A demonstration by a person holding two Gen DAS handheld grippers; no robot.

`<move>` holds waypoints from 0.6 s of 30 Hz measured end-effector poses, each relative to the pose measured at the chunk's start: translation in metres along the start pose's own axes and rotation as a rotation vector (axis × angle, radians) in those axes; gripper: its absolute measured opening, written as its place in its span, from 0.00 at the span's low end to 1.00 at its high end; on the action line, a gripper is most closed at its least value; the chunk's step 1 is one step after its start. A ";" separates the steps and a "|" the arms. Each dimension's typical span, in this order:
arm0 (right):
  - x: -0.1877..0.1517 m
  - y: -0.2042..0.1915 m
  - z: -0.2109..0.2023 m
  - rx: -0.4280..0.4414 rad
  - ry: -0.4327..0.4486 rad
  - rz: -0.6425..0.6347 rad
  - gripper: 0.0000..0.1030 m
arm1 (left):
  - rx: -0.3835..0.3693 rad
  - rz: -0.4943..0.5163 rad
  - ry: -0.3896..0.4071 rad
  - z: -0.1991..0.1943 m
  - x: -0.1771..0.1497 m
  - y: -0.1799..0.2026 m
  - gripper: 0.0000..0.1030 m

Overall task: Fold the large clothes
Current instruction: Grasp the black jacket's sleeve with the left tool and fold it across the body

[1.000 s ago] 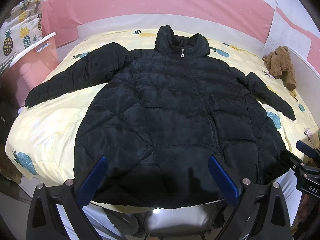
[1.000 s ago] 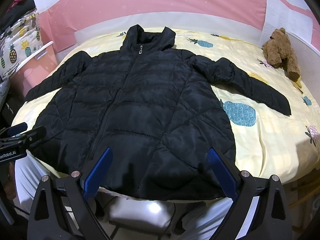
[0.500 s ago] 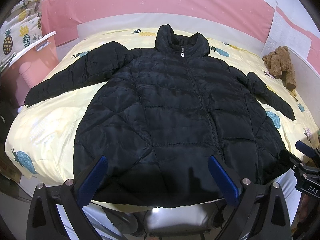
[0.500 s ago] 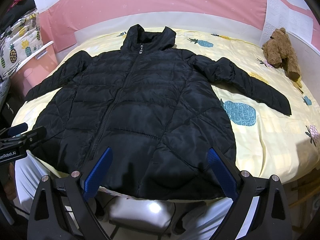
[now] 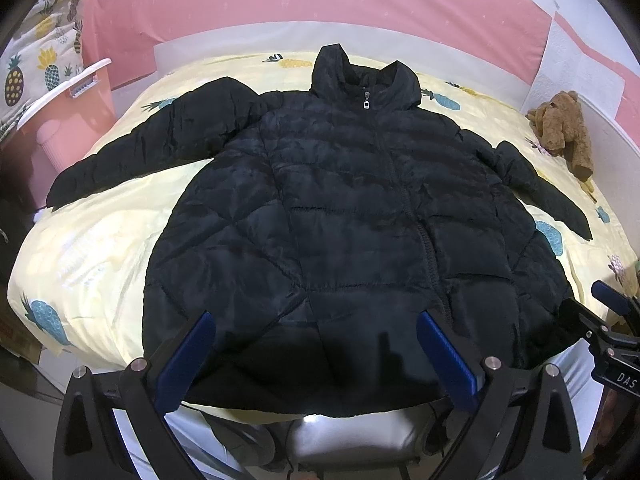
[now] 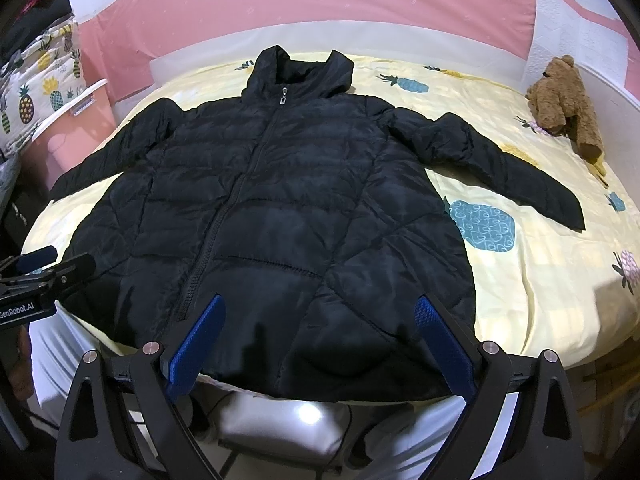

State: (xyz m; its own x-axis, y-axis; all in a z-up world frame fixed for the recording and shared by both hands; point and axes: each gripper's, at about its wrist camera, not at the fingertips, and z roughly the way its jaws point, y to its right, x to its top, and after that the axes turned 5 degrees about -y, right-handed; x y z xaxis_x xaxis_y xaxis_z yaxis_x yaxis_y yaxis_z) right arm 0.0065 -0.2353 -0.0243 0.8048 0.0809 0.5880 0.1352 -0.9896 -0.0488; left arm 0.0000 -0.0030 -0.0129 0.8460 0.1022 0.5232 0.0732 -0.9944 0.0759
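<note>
A black quilted puffer jacket (image 5: 344, 220) lies flat and zipped on the bed, collar at the far end, both sleeves spread outward; it also shows in the right wrist view (image 6: 280, 208). My left gripper (image 5: 316, 324) is open and empty, held above the jacket's near hem. My right gripper (image 6: 320, 304) is open and empty, also above the near hem. The right gripper shows at the right edge of the left wrist view (image 5: 612, 332), and the left gripper at the left edge of the right wrist view (image 6: 36, 276).
The bed has a yellow pineapple-print sheet (image 6: 540, 280) and a pink padded wall behind. A brown teddy bear (image 6: 564, 100) lies at the far right. A pink and white basket (image 5: 60, 120) stands left of the bed. A stool (image 6: 280, 428) is below the near edge.
</note>
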 end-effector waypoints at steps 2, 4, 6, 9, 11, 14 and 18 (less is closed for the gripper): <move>0.000 -0.001 0.002 0.001 -0.003 -0.002 0.93 | 0.004 -0.001 -0.004 0.002 0.002 -0.001 0.99; 0.004 -0.002 0.005 0.006 -0.008 -0.008 0.93 | 0.004 -0.003 -0.011 0.006 0.005 -0.003 0.99; 0.006 -0.003 0.007 0.017 -0.008 -0.012 0.93 | 0.009 -0.003 -0.015 0.009 0.008 -0.004 0.99; 0.015 -0.006 0.009 0.033 0.013 -0.028 0.93 | 0.010 -0.009 -0.013 0.015 0.014 -0.009 0.99; 0.022 -0.009 0.012 0.039 0.030 -0.045 0.93 | 0.001 -0.019 -0.013 0.019 0.019 -0.015 0.99; 0.036 -0.013 0.019 0.059 0.040 -0.065 0.93 | -0.008 -0.044 -0.004 0.025 0.030 -0.028 0.99; 0.056 -0.021 0.033 0.072 0.034 -0.098 0.93 | -0.006 -0.097 0.004 0.038 0.049 -0.055 0.99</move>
State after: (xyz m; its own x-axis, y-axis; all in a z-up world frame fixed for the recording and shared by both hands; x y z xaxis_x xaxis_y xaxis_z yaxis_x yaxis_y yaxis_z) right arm 0.0685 -0.2058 -0.0171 0.7657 0.1720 0.6198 0.2547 -0.9659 -0.0466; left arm 0.0579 0.0561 -0.0239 0.8330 0.1984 0.5165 0.1514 -0.9796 0.1320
